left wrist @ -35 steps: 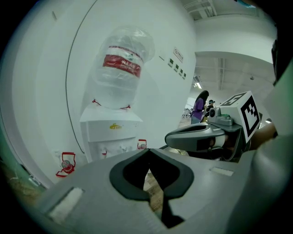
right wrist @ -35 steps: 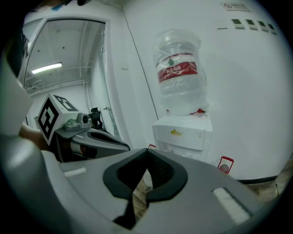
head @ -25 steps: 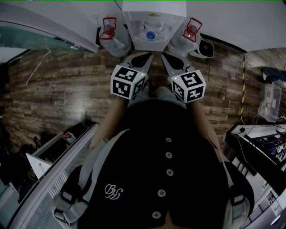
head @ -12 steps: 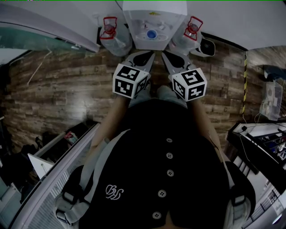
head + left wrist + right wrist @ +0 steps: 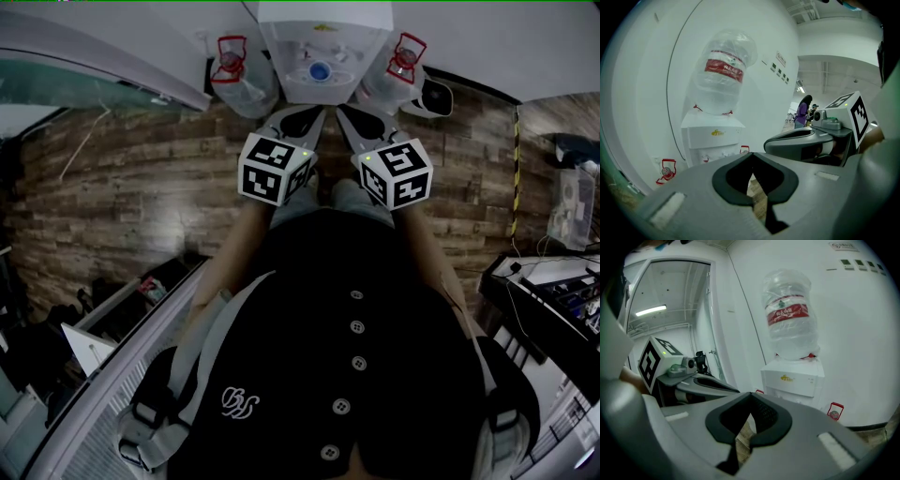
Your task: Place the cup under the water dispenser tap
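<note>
A white water dispenser (image 5: 319, 52) stands against the wall straight ahead, with a big clear bottle (image 5: 723, 70) with a red label on top of it. It also shows in the right gripper view, dispenser (image 5: 792, 380) and bottle (image 5: 790, 312). My left gripper (image 5: 313, 116) and right gripper (image 5: 341, 113) are held side by side, pointing at the dispenser from a short way off. Both are shut with nothing between the jaws, as their own views show: left gripper (image 5: 752, 154), right gripper (image 5: 751, 393). No cup shows in any view.
Wood-pattern floor (image 5: 141, 197) lies in front of the dispenser. Small red-framed fittings (image 5: 228, 58) (image 5: 405, 54) sit low on the wall at either side. A desk with equipment (image 5: 553, 291) is at the right, shelving (image 5: 94, 328) at the lower left. A person (image 5: 803, 112) stands far off.
</note>
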{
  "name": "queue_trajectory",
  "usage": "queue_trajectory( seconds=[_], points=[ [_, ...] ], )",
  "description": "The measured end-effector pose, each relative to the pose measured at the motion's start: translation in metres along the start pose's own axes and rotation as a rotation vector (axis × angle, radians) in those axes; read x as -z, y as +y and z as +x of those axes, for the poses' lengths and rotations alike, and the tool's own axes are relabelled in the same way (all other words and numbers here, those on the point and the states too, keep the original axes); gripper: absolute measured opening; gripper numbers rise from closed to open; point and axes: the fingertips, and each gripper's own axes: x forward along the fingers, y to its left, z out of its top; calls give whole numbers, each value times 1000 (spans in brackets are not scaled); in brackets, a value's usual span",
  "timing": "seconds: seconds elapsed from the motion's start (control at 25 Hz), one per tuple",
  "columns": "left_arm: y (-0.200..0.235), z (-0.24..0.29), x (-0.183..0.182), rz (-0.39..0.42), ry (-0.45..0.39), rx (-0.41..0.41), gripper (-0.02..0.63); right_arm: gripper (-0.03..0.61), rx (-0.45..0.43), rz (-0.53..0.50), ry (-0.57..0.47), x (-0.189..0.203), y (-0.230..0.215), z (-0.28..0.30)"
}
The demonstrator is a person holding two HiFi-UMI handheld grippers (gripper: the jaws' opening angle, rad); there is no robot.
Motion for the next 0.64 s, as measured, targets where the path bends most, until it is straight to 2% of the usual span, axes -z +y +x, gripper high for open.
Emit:
queue_trajectory(
  seconds=[0.64],
  points=[
    [4, -3, 1, 7, 5, 1, 5, 0, 1, 12, 19, 5, -2, 1]
  ],
)
